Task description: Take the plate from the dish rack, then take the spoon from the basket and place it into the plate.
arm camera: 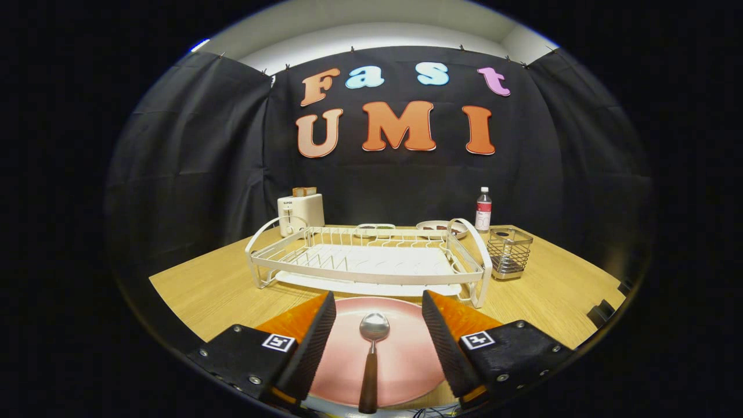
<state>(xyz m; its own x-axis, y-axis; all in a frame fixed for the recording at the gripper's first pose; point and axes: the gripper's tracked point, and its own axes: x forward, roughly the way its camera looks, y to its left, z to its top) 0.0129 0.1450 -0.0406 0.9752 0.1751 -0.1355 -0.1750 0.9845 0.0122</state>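
Between the spread fingers of the tongs point(378, 325), which grip nothing, the spoon point(371, 363) lies on the pink plate point(406, 360) on the bench point(557, 290), bowl pointing ahead toward the dish rack point(371, 261), handle running straight back, so placement looks done

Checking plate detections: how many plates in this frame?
2. A pink plate lies between the open gripper fingers, holding the spoon; a second plate sits behind the dish rack, partly hidden.
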